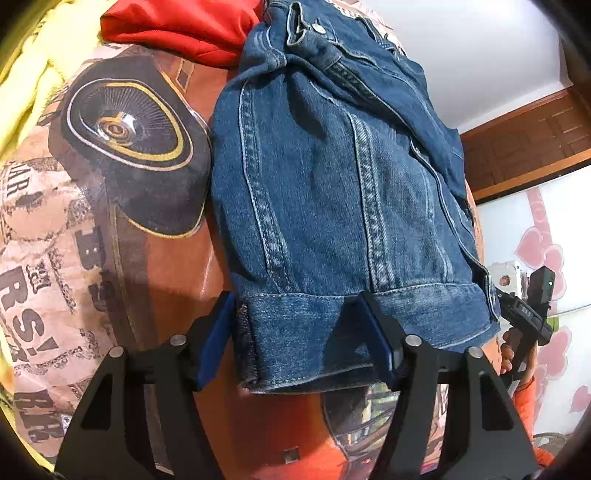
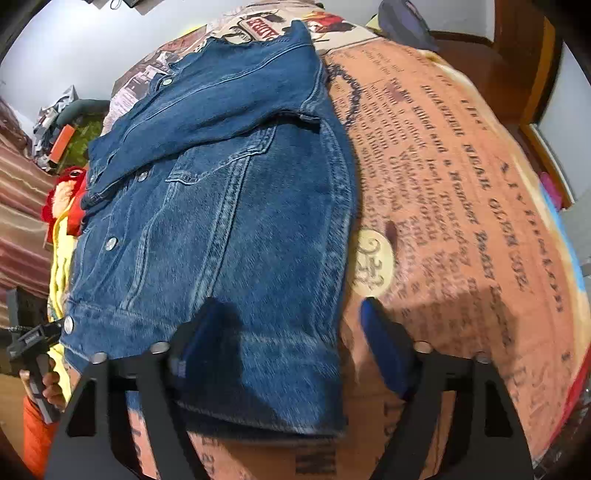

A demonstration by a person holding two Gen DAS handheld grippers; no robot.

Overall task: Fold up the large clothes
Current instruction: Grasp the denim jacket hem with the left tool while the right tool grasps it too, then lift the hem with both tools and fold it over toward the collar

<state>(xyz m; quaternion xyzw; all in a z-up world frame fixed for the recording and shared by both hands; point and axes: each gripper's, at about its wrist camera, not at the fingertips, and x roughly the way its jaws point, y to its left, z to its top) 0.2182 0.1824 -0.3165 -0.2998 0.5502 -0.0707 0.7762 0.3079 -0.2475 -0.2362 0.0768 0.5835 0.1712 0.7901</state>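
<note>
Denim jacket (image 1: 332, 206) laid on the bed's printed blanket (image 1: 122, 236), sleeves already folded across the body, filling the centre of both views. Left claw (image 1: 299, 332) at the bottom of the left wrist view, jaws spread astride the left corner of the hem band, blue pads either side of the cloth, not yet pressing. Right claw (image 2: 284, 339) at the bottom of the right wrist view, likewise spread over the hem's right corner, one pad on the denim, the other over bare blanket. Red garment (image 1: 177, 26) bunched at upper left, clear of the work. Step in hand, by judgement: taking hold of the hem for the crosswise fold. Next: pinch both corners, lift together, carry toward the collar.
</note>
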